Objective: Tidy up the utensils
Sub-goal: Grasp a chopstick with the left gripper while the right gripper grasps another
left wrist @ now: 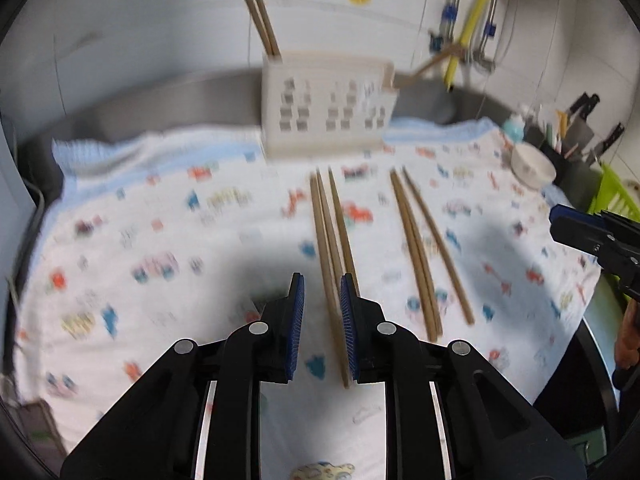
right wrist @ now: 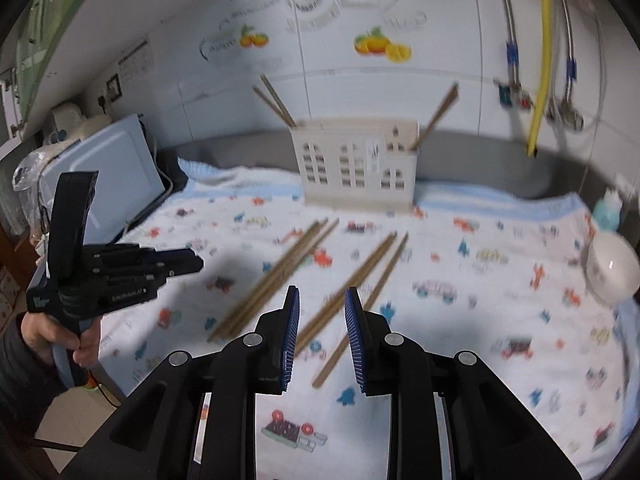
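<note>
Two bundles of wooden chopsticks lie on a patterned white cloth (left wrist: 160,208). The left bundle (left wrist: 330,240) runs between the fingertips of my left gripper (left wrist: 322,294), which is open above it. The right bundle (left wrist: 420,240) lies beside it. In the right wrist view my right gripper (right wrist: 322,306) is open above the near ends of the right bundle (right wrist: 360,280); the left bundle (right wrist: 276,272) lies to its left. A cream holder with house-shaped cutouts (left wrist: 326,104) (right wrist: 356,164) stands at the back, with chopsticks (left wrist: 262,20) at its left end and more (right wrist: 438,116) at its right end.
A white bowl (left wrist: 532,166) (right wrist: 612,268) sits at the cloth's right edge beside a small teal bottle (right wrist: 608,208). A knife rack (left wrist: 576,128) and green basket (left wrist: 612,196) stand far right. A white appliance (right wrist: 104,168) stands left. Pipes and a yellow hose (right wrist: 540,60) hang on the tiled wall.
</note>
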The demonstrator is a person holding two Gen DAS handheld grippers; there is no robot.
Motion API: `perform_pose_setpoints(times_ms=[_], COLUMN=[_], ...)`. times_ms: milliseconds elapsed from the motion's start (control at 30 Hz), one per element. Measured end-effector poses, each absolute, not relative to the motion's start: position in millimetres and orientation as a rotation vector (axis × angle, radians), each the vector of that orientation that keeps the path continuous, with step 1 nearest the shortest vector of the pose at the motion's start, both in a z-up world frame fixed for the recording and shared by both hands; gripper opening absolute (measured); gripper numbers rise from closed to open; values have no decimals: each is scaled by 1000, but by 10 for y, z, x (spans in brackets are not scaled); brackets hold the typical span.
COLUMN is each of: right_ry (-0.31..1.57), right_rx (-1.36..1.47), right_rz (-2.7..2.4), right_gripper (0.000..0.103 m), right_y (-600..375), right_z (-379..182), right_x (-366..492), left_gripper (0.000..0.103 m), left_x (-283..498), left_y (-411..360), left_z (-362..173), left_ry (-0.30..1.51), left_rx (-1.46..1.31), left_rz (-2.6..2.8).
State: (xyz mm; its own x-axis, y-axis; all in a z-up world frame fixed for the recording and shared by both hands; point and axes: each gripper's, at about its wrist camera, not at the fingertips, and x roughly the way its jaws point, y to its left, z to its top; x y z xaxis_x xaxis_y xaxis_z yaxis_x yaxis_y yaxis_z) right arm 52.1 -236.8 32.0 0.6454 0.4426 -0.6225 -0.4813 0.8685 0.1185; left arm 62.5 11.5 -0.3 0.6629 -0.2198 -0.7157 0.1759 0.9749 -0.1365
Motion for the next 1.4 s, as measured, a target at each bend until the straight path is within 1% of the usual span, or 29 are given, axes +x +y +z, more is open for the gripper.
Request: perform_pose_setpoints(times_ms=[133, 333, 667, 933, 967, 1033, 1100, 1267, 1400], right_ry=[737, 804, 848, 856, 850, 840, 842, 844, 844], right_rx=[-60, -54, -37, -66, -80, -108, -104, -84, -73], right_rz=[488, 460, 436, 398, 389, 365, 361, 327, 334], right_gripper=[23, 23, 23, 22, 21, 15, 12, 9, 9], right_y=[-2338, -2273, -2184, -2073, -2056, -2043, -2072, -2194, -2197], right_z=[29, -318, -550, -664, -667, -674, -673, -668, -671], right_x=[540, 597, 684, 712, 709, 700, 708, 728, 751], left_gripper=[19, 18, 15, 14, 14, 14, 14, 14, 15], left_x=[637, 699, 769, 790, 788, 796, 802, 818, 778], left_y=[63, -15, -10, -42, -44, -19, 14, 25, -50], left_z=[-298, -515, -596, -596, -599, -601, -608, -606, -619], left_ry=[872, 903, 901, 889, 888, 888, 889, 894, 884], left_rx=[-89, -94, -61, -37, -35, -44, -53, -77, -76], left_rz=[-242, -231, -190, -172, -173, -180, -178, -160, -145])
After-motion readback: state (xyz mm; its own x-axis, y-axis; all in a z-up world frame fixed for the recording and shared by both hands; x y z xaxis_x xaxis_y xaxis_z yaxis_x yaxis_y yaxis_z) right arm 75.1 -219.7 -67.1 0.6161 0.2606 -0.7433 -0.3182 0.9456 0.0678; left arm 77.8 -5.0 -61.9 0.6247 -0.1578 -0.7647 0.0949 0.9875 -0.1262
